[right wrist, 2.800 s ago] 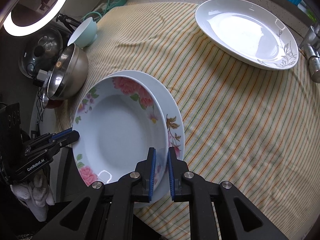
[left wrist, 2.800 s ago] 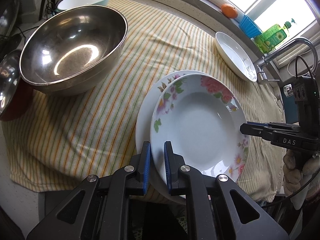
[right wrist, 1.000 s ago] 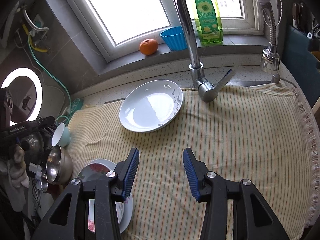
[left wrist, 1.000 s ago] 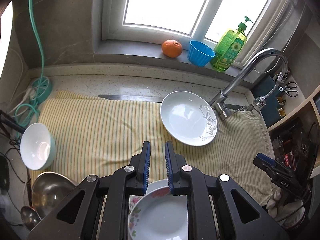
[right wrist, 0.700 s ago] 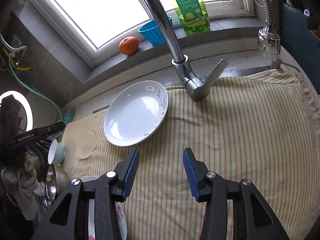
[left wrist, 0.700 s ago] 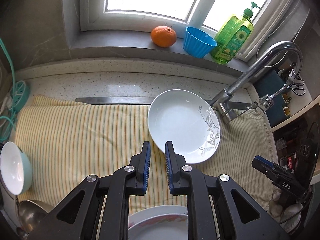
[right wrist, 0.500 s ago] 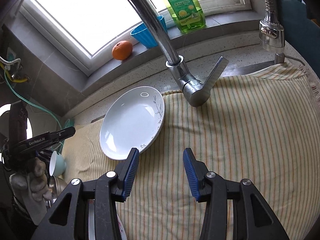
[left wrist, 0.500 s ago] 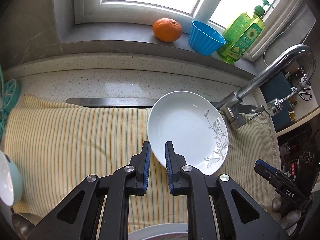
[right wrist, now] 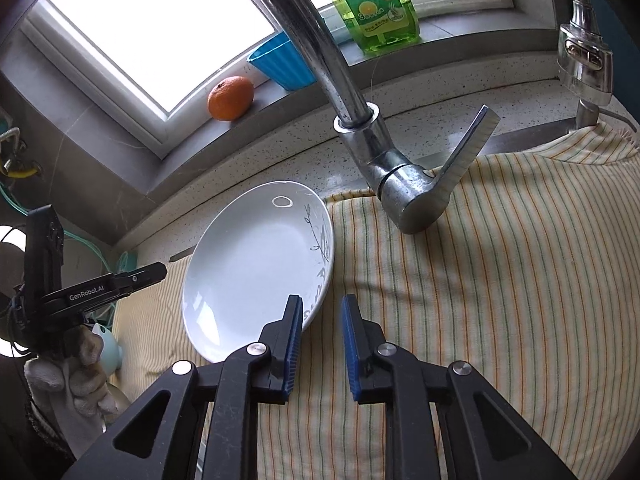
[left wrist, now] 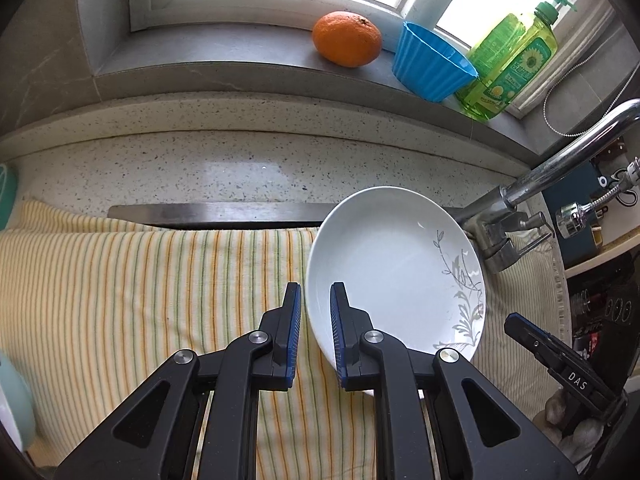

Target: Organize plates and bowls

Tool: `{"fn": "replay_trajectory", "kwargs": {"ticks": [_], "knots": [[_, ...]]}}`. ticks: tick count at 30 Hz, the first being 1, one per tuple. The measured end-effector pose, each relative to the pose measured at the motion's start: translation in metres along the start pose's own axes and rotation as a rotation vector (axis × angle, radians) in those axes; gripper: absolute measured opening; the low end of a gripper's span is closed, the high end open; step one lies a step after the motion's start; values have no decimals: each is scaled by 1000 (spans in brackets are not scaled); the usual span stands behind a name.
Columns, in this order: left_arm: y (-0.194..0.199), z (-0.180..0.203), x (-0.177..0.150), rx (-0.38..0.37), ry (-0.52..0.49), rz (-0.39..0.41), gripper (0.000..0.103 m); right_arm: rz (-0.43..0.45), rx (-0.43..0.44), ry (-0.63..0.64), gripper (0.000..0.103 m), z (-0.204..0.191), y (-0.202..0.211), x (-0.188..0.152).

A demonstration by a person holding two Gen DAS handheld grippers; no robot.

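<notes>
The step in hand looks like the reach for the white plate, the one with a grey leaf pattern, which lies on the striped cloth over the desk, just beside the tap. The left hand-held gripper hangs over the plate's near left rim with its jaws nearly together and nothing between them; whether a pad touches the rim cannot be told. The right hand-held gripper sits by the plate's right edge; its jaws have just been closing and stand a little apart, empty, the rim just outside the left pad. The next move probably calls for jaws opened enough to straddle the rim, then a clamp and lift.
</notes>
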State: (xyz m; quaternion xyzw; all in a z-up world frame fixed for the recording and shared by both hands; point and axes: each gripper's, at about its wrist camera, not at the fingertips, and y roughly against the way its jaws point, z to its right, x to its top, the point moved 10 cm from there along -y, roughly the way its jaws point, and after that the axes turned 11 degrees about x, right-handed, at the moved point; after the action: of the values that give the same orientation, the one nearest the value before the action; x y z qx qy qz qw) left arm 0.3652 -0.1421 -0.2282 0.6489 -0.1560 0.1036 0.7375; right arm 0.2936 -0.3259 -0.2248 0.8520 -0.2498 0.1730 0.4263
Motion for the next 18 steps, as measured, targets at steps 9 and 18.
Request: {"fn": "replay_trajectory", "kwargs": {"ticks": [9, 18], "knots": [[-22, 7, 12, 0, -20, -27, 13, 3, 16, -54, 16, 12, -16, 12], [-35, 7, 20, 17, -25, -31, 13, -19, -6, -46, 15, 14, -31, 14]]}}
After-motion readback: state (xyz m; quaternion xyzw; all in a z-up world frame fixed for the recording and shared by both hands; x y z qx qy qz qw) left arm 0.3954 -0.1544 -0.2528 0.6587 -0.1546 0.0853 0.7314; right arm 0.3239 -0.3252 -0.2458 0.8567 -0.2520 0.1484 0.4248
